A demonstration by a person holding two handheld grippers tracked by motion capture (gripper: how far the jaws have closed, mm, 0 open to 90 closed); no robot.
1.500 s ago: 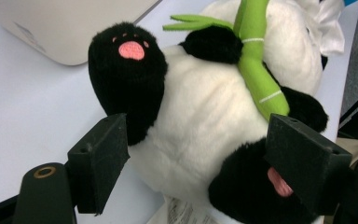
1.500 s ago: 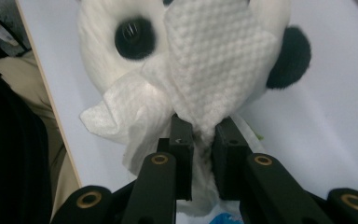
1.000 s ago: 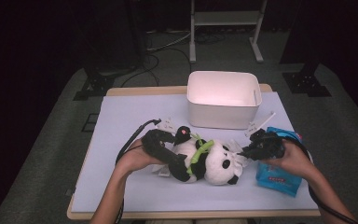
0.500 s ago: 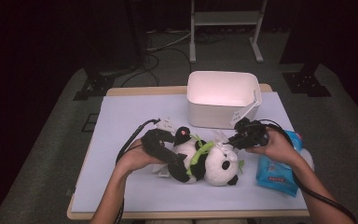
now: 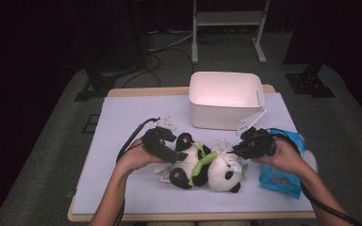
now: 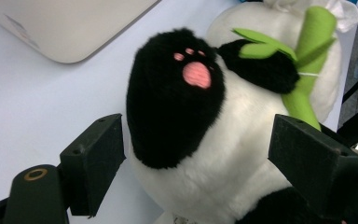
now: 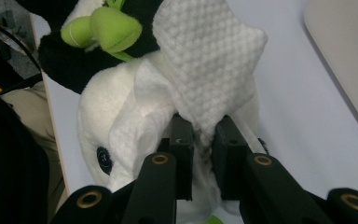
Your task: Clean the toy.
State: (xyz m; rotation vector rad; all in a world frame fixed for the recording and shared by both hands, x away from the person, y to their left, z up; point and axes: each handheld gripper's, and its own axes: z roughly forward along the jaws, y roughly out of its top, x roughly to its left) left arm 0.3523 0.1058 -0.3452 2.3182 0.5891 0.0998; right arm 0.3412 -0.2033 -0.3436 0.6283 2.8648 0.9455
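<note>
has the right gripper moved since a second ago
Yes. The right gripper has left the blue packet and come leftward to the toy panda, below the white bin, shut on a white wipe.

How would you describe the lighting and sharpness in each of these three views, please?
High view: the table is lit while the room around it is dark, and the white bin glows slightly pink inside. Left gripper view: the panda toy is softly blurred, especially its pink paw pad. Right gripper view: the white tissue shows crisp weave, and the left edge falls into shadow.
</note>
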